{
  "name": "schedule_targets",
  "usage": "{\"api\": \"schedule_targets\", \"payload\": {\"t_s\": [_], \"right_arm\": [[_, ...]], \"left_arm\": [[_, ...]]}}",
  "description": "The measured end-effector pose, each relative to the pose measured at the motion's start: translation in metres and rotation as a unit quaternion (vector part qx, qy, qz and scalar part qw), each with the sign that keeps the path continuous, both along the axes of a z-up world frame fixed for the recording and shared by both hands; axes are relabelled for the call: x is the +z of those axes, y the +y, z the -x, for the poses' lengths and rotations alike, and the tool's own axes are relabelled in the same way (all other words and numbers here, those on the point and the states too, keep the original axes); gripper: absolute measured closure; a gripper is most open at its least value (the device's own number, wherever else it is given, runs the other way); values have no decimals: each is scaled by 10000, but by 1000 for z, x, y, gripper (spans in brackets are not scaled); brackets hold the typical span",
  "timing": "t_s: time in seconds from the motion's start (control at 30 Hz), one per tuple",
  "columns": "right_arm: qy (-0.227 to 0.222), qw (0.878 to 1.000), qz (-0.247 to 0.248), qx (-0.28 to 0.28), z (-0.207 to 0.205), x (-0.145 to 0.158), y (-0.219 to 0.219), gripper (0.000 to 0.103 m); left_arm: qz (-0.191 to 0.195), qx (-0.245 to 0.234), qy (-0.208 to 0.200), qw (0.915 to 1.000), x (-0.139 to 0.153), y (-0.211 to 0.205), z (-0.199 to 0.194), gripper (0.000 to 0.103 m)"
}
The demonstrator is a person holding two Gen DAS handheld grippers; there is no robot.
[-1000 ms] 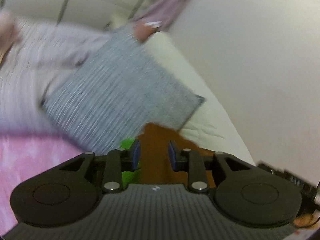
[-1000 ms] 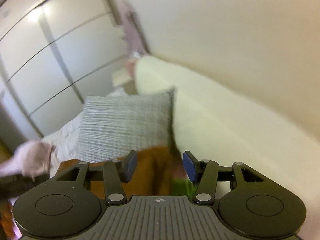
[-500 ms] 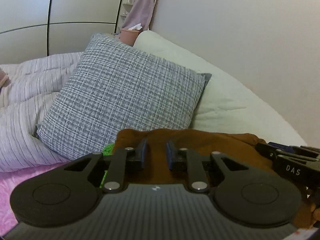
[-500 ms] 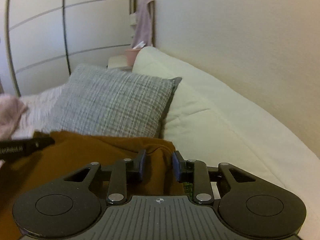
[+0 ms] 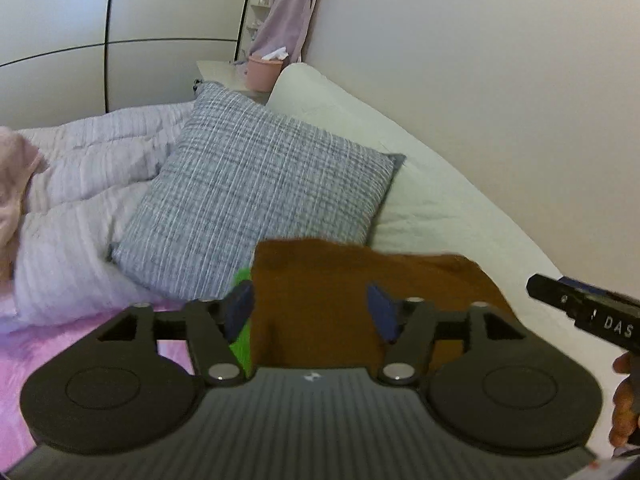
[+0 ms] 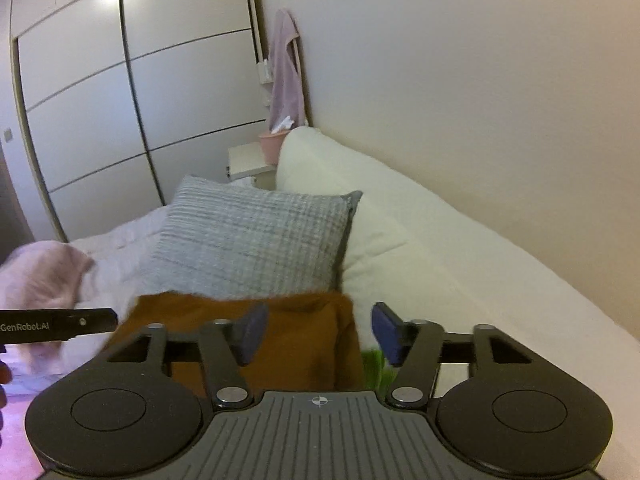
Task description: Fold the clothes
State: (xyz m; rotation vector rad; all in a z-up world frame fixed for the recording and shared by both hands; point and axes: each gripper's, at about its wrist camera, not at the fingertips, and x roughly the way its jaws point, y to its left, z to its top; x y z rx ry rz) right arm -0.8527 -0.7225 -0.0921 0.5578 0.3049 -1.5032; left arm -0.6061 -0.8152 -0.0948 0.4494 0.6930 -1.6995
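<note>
A brown garment [image 5: 344,280] lies folded on the bed in front of a grey woven pillow [image 5: 260,196]. My left gripper [image 5: 310,312] is open, its blue pads spread either side of the garment's left part, gripping nothing. A green cloth [image 5: 242,280] peeks out at the garment's left edge. In the right wrist view the brown garment [image 6: 288,320] lies below my open right gripper [image 6: 319,332], and green cloth [image 6: 372,364] shows by the right pad. Each gripper sees the other's finger at its frame edge.
A cream bolster [image 6: 420,240] runs along the wall. A striped lilac duvet [image 5: 80,200] and a pink garment [image 6: 44,276] lie left of the pillow. A pink sheet [image 5: 24,360] covers the bed. Behind stand a wardrobe [image 6: 100,100] and a bedside table with a pink tub [image 5: 262,72].
Half a second ago both grippers were shut on the brown garment. Both have opened and let it go; it now rests on the bed before the pillow.
</note>
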Motion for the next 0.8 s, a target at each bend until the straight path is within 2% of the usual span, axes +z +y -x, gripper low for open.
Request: {"api": "schedule_targets", "payload": {"t_s": [0.13,0.3,0.37,0.57,0.67,0.8], "right_arm": [[-261,9983,-427,299,-11,5,45,38],[-259,9942,-975,359,-29,4,101,37],[-247,9923,-1155,379,-35,8,120,37],[-196,9907,-1300,362,-47,33,172,37],[-62,9895,-1422,258,-58,36,191,37],[-211,9872,-1558,272,-69,33,216,37]], "left_arm": [[-331,-160,-69,9993,12,50,2,35],[-664,-250,-227,9972,13,107,1,33],[-731,-275,-294,9965,14,127,-4,27],[-872,-338,-396,9948,23,185,-20,24],[-910,-346,-391,9945,27,209,-28,23],[-887,-428,-435,9942,34,239,-37,23]]}}
